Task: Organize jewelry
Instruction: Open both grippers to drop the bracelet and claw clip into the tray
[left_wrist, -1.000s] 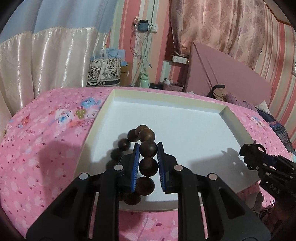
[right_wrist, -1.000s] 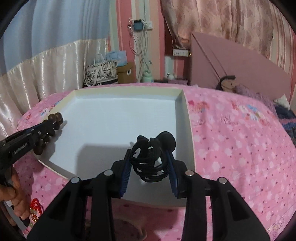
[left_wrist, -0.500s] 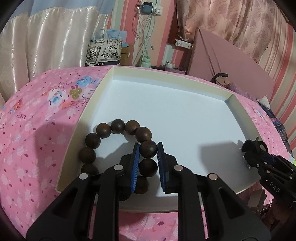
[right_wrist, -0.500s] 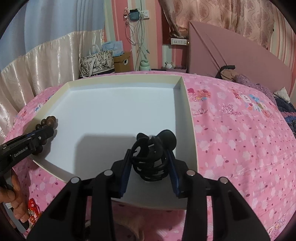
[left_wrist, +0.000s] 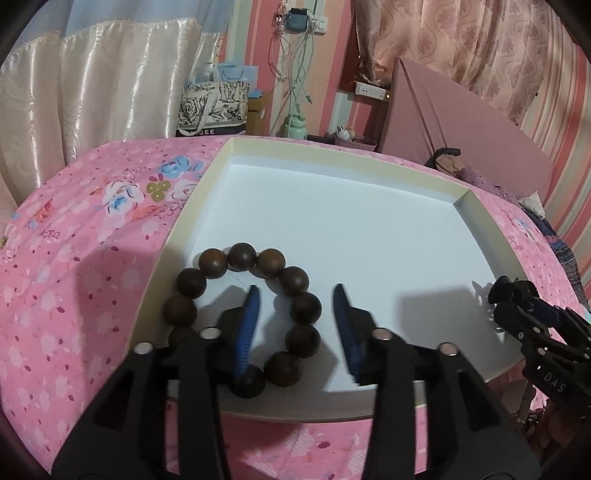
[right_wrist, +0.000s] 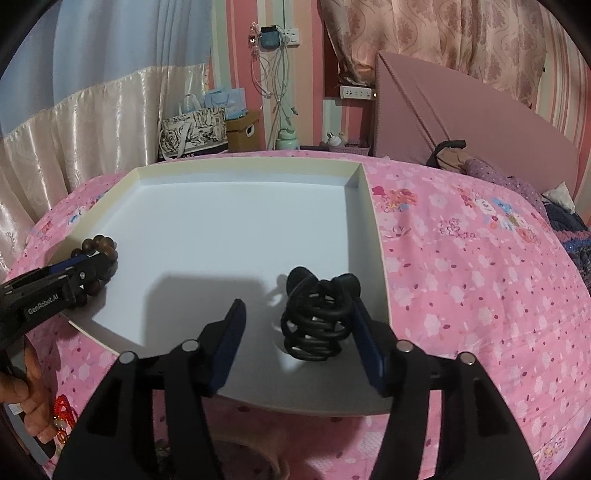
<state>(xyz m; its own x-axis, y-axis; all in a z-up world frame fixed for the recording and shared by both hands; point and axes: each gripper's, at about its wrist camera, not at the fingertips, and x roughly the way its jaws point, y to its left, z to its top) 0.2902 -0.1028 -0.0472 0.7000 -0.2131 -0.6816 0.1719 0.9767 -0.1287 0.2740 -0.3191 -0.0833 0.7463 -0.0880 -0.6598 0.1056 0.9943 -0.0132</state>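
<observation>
While jaws just spread, bead bracelet (left_wrist: 245, 314) straddles left pad; hair claw (right_wrist: 316, 319) nears right.

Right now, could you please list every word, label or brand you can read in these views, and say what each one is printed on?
"GenRobot.AI": side of the left gripper, in the right wrist view.
"DAS": body of the right gripper, in the left wrist view.
"GEE": end of a cut-off word on the printed tote bag.
No other text is readable.

Bracelet's (left_wrist: 255, 306) nearest beads behind the left gripper (left_wrist: 297, 325).
</observation>
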